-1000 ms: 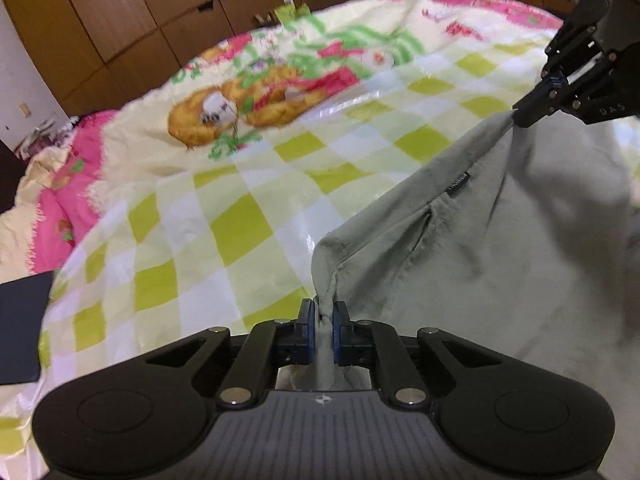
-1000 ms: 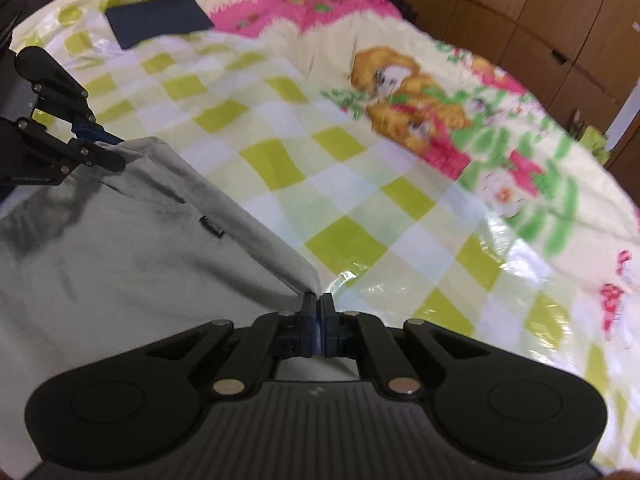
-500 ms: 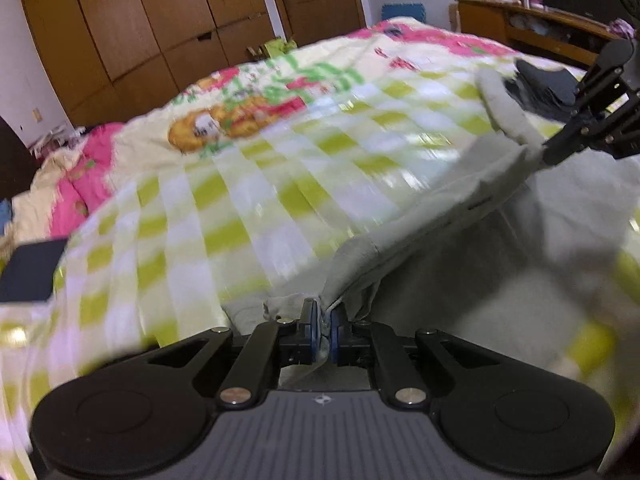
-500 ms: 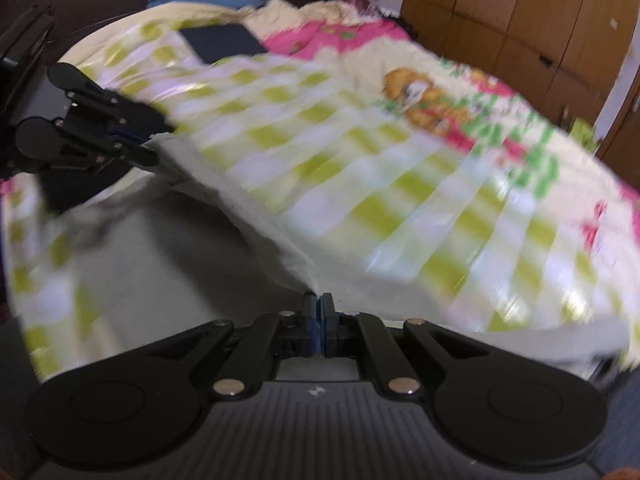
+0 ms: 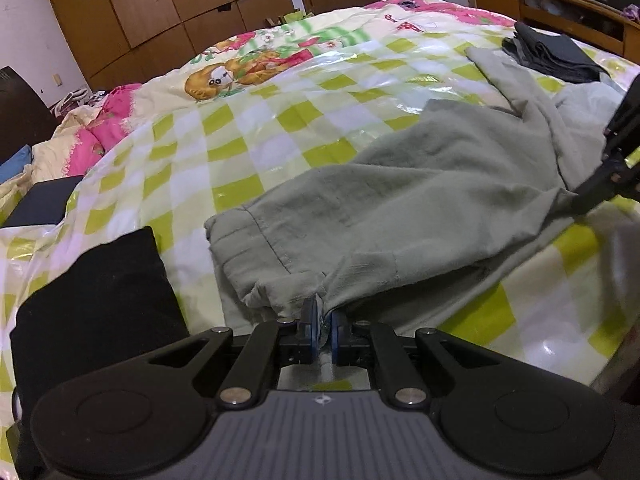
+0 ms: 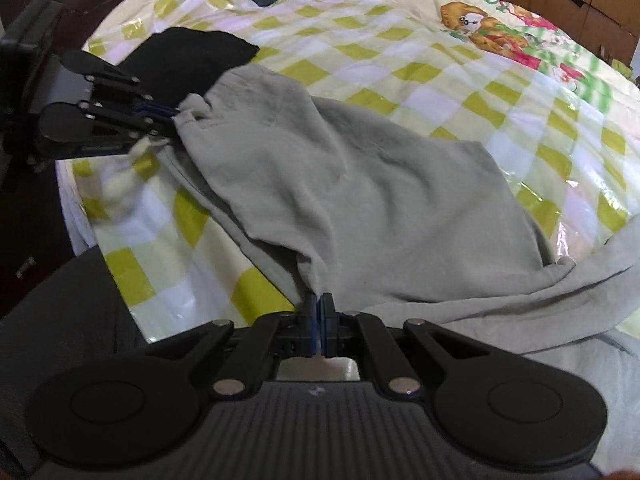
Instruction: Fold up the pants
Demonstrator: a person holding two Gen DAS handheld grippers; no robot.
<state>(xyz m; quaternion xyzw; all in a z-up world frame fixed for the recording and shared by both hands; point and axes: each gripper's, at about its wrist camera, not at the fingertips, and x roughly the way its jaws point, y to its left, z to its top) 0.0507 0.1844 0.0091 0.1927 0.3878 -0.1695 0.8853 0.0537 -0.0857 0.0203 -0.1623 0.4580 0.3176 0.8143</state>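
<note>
Dim indoor light, glare on glossy bedcover [image 5: 360, 92], fisheye-bent edges, perhaps slight blur

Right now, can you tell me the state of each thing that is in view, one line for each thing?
Left gripper: shut on the pants' waistband end.
Right gripper: shut on the pants' edge.
Grey-green pants: partly folded over, rumpled, lying on the bed.
Black cloth: lying flat beside the pants.
Dark folded garment: folded, lying beyond the pants.
Checked bed cover: spread out.
</note>
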